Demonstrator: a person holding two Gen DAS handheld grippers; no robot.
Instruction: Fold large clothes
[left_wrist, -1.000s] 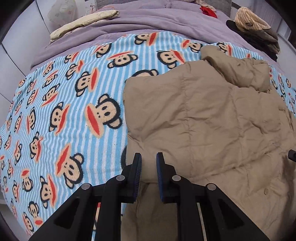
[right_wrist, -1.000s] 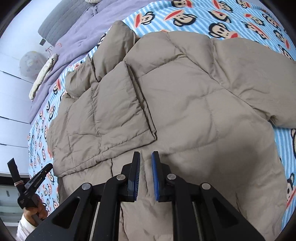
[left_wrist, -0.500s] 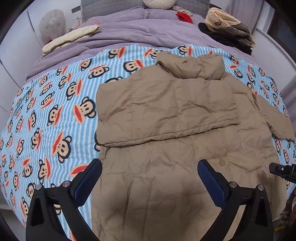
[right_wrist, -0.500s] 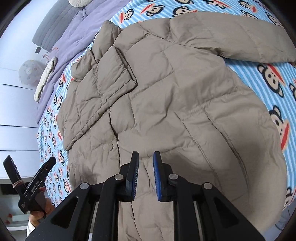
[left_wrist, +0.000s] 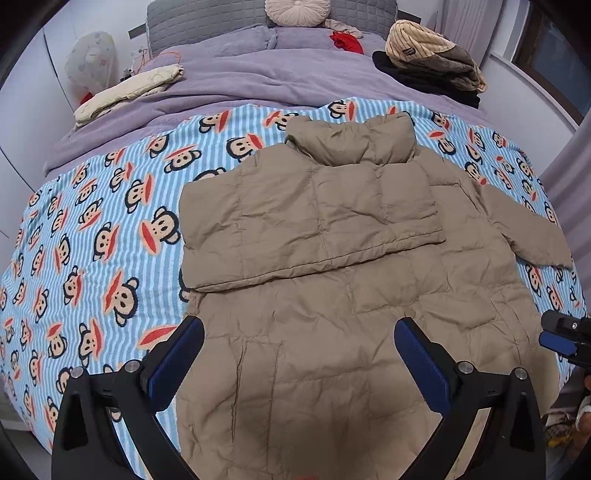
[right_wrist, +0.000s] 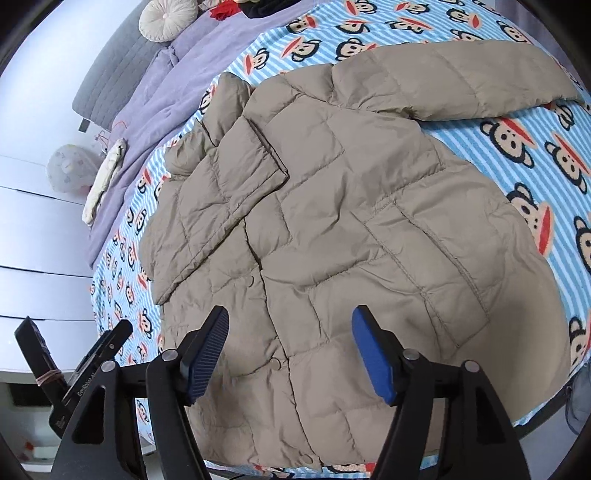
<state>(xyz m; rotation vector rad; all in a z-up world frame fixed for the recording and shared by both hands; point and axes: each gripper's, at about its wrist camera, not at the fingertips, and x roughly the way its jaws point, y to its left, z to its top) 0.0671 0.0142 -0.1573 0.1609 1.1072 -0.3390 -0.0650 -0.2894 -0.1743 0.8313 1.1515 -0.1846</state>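
A tan quilted puffer jacket (left_wrist: 332, 295) (right_wrist: 351, 229) lies flat on the monkey-print blanket (left_wrist: 92, 229) (right_wrist: 535, 147). One sleeve (left_wrist: 310, 218) (right_wrist: 221, 177) is folded across its chest; the other sleeve (left_wrist: 524, 229) (right_wrist: 461, 81) stretches out to the side. My left gripper (left_wrist: 299, 356) hangs above the jacket's lower part, open wide and holding nothing. My right gripper (right_wrist: 290, 349) hovers over the jacket's snap-button front near the hem; its jaws are opening with nothing gripped between them. Each gripper shows at the edge of the other's view.
A purple duvet (left_wrist: 258, 77) covers the head of the bed, with a cream folded cloth (left_wrist: 129, 88), a round cushion (left_wrist: 297, 11), a red garment (left_wrist: 345, 40) and a pile of dark and striped clothes (left_wrist: 432, 62). White drawers (right_wrist: 40, 258) stand beside the bed.
Both grippers let go of the jacket and pulled up and back from it. The left one opened first, the right one opened in the last half second. More of the jacket now shows.
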